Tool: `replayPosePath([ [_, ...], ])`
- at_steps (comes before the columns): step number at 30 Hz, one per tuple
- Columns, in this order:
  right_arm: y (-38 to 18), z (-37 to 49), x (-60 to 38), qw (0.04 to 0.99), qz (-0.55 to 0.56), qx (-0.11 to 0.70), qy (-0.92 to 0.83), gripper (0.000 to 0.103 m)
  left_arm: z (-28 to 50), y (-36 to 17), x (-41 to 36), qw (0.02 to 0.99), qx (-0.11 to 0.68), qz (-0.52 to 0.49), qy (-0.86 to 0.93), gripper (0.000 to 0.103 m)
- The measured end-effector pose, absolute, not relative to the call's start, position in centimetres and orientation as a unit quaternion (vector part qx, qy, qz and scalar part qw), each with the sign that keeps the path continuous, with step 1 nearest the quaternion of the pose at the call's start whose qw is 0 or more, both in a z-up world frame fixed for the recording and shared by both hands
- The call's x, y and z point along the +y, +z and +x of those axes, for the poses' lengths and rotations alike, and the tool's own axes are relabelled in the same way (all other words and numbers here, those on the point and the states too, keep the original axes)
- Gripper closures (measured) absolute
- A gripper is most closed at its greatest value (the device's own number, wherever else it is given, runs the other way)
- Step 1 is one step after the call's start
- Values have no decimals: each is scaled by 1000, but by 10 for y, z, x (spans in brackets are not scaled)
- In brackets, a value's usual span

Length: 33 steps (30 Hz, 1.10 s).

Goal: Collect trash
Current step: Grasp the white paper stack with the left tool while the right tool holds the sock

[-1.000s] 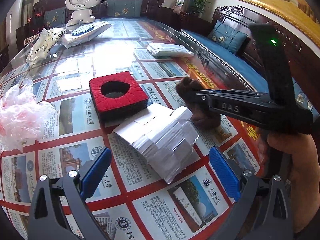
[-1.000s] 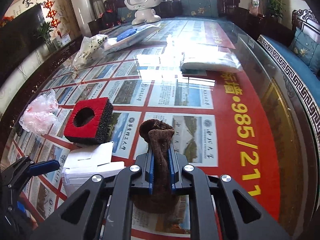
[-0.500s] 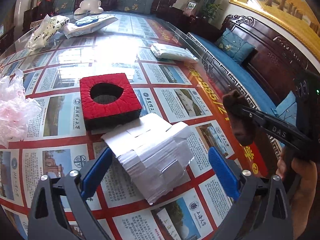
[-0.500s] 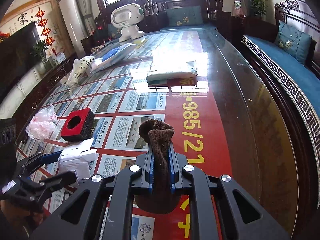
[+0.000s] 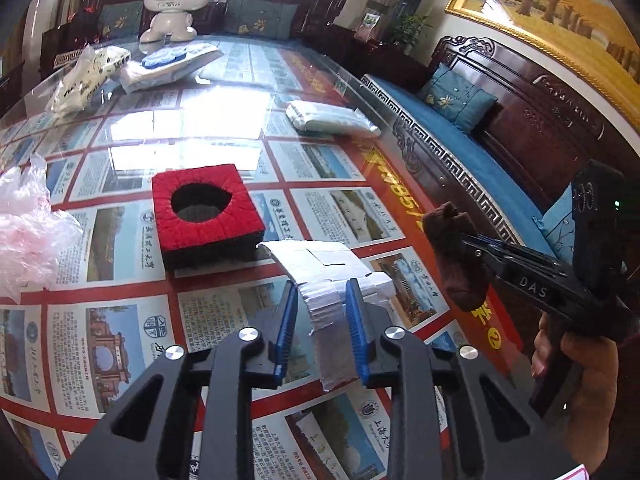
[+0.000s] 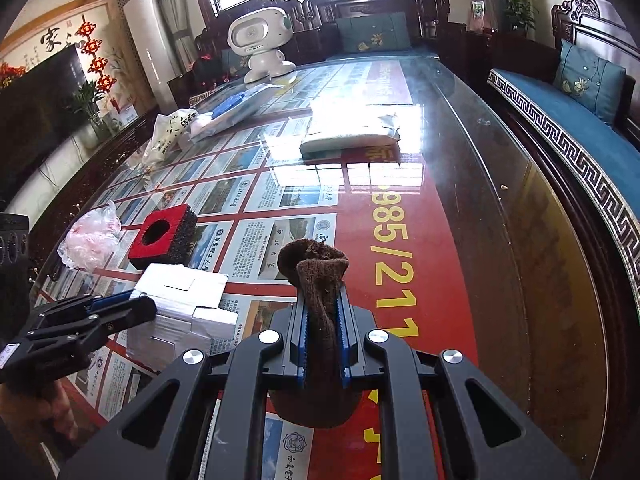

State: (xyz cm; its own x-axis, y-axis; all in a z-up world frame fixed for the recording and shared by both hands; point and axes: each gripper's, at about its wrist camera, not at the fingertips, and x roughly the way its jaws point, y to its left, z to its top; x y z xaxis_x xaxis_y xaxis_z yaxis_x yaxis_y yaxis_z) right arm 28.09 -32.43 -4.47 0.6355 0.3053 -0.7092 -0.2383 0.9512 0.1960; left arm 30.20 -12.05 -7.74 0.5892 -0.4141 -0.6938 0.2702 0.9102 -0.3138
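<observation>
The left tongs (image 5: pixel 322 320) have just been closing on the white folded carton (image 5: pixel 332 280), low in the frame's centre on the bench (image 5: pixel 400 184); its springy flaps could slip out. The right tongs (image 6: pixel 323 320) are clamped on a brown sock (image 6: pixel 316 276).
</observation>
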Motion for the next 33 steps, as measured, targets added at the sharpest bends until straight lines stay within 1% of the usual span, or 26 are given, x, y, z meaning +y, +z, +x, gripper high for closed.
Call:
replayPosePath([
  [6,-40,275,-329,907,50,392,147,91,290,-65,-134,890,397,-70,-213,86],
  [13,-36,266,-334,909,54,387,145,91,277,-57,-145,897,384,-42,-215,87],
  [21,-26,249,-334,911,55,381,148,91,264,-41,-142,904,368,-42,-215,87],
  [27,-9,217,-327,915,50,367,157,91,241,-29,-138,908,359,-39,-210,87],
  [33,6,165,-316,918,36,357,168,91,195,-15,-126,913,349,-27,-210,87],
])
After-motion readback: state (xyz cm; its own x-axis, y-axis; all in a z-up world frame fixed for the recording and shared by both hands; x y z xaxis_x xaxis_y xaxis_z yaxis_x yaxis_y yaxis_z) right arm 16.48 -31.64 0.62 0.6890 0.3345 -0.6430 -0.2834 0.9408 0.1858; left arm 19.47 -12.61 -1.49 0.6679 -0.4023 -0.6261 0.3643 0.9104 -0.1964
